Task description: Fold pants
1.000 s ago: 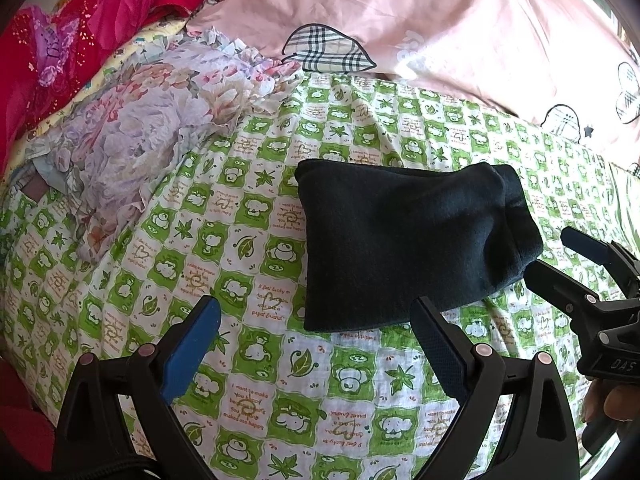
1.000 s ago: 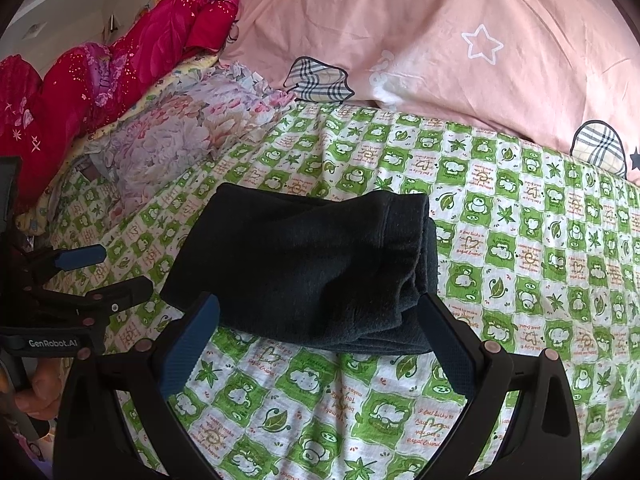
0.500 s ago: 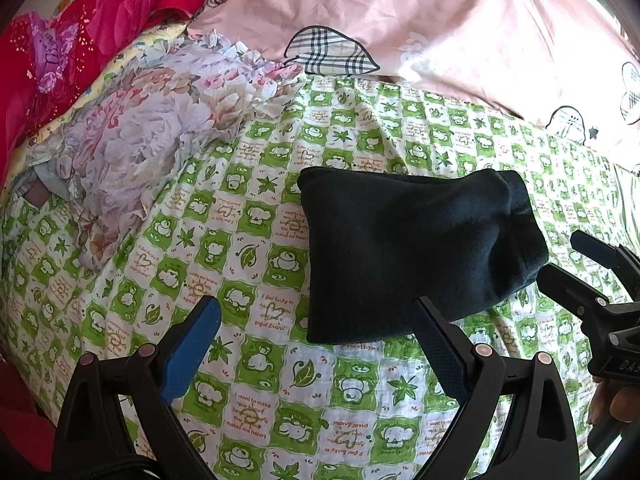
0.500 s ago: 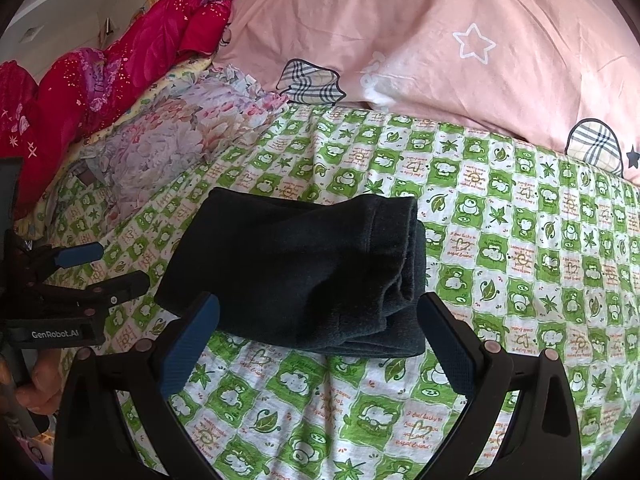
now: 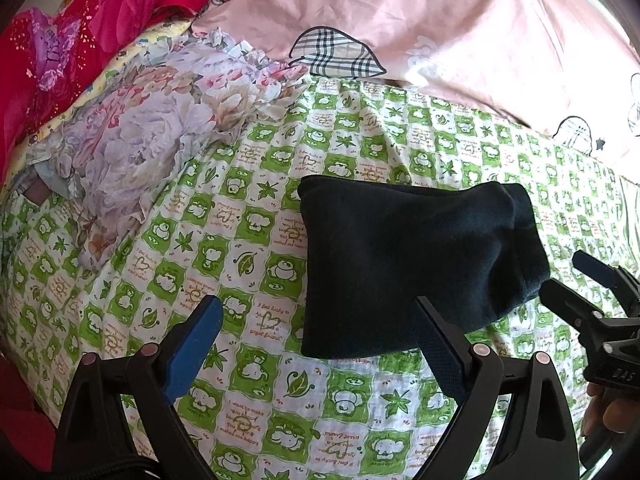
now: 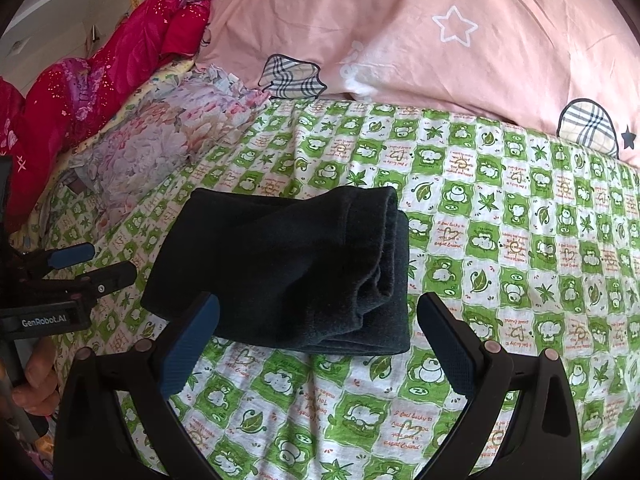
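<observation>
Dark navy pants [image 6: 288, 272] lie folded into a compact, thick rectangle on a bed, on a green and white checked sheet [image 6: 500, 240] printed with bears and leaves. In the right wrist view the stacked layers show at the bundle's right end, rolled over one another. The cloth looks soft, fleecy and light, likely to sag and unfold if lifted by one corner. A safer hold, by my judgement, would pinch all layers together at the thick right end, or at both short ends at once.

The left gripper [image 5: 316, 336] sits low beside the bundle's near left corner, its blue-padded fingers spread wide and holding nothing. The right gripper [image 6: 318, 326] hangs just in front of the bundle's near edge, fingers likewise wide apart and empty. Each gripper also appears at the edge of the other's view.

Beyond the pants lie a crumpled floral cloth [image 5: 132, 152], a pink quilt [image 6: 420, 32] and red bedding [image 6: 100, 76].

Compared with a second ago, the pants keep the same shape and place; both cameras have drawn back slightly.
</observation>
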The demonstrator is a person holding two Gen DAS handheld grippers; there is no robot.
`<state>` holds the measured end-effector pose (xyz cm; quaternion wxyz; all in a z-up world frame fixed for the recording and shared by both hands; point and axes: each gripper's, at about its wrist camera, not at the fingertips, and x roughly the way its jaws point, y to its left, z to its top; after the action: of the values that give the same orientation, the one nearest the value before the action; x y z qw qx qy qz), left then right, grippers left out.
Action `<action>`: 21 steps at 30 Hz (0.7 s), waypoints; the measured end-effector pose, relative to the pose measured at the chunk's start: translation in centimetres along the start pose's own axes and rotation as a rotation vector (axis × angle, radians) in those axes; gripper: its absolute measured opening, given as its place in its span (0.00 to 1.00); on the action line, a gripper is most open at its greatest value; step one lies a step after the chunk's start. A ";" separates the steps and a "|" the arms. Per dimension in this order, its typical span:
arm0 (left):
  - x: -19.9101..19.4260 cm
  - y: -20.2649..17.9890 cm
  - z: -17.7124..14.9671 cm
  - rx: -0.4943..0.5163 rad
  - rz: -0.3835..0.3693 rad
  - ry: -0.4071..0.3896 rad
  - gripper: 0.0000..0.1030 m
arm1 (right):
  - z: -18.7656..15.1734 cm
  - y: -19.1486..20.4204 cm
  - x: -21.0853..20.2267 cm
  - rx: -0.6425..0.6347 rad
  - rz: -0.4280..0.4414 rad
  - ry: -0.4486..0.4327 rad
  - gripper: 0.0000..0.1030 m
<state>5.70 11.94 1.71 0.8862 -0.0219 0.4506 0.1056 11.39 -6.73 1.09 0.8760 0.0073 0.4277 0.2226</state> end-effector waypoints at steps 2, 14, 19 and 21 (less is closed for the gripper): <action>0.2 -0.1 0.0 -0.001 0.003 0.009 0.91 | 0.0 -0.2 0.0 0.003 0.004 -0.004 0.96; 0.3 -1.4 -0.1 0.019 0.035 0.013 0.90 | 0.1 -0.5 0.2 0.012 0.014 -0.002 0.96; 0.3 -1.4 0.0 0.011 0.049 0.016 0.90 | 0.3 -0.5 0.2 0.003 0.028 -0.005 0.96; 0.2 -1.5 0.1 0.007 0.047 0.016 0.90 | 0.3 -0.5 0.3 0.000 0.032 -0.004 0.96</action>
<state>6.24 10.57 1.53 0.8799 -0.0091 0.4583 0.1249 11.96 -7.05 0.99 0.8732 0.0144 0.4257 0.2367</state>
